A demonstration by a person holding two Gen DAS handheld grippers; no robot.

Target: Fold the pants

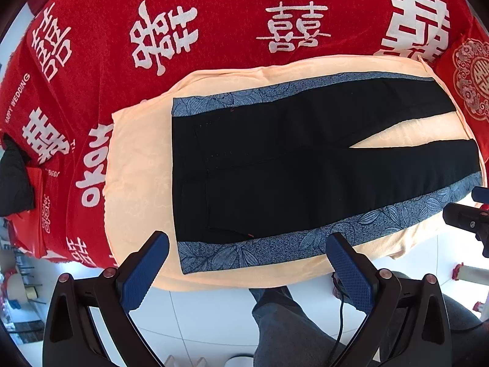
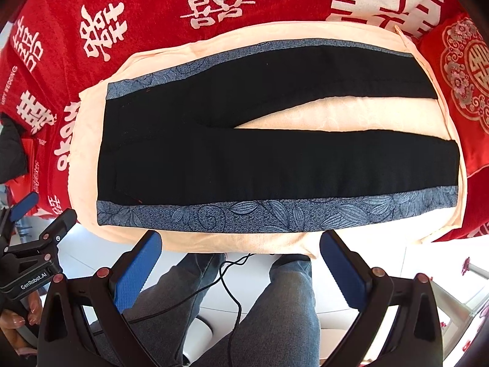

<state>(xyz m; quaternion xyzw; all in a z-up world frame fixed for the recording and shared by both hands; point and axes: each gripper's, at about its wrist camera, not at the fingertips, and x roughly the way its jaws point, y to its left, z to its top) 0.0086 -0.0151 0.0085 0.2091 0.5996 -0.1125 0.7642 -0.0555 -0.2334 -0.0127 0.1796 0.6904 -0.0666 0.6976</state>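
We're at the very start, with the pants (image 2: 275, 159) lying flat and unfolded on the peach cloth (image 2: 214, 244) near the bed's front edge, and both the left gripper (image 1: 247, 253) and right gripper (image 2: 241, 244) hover wide apart, empty, so next we'd probably grab the near leg and fold it over the far 1.

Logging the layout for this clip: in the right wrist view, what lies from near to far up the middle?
Person's legs → peach cloth → blue floral stripe of the pants → red blanket.
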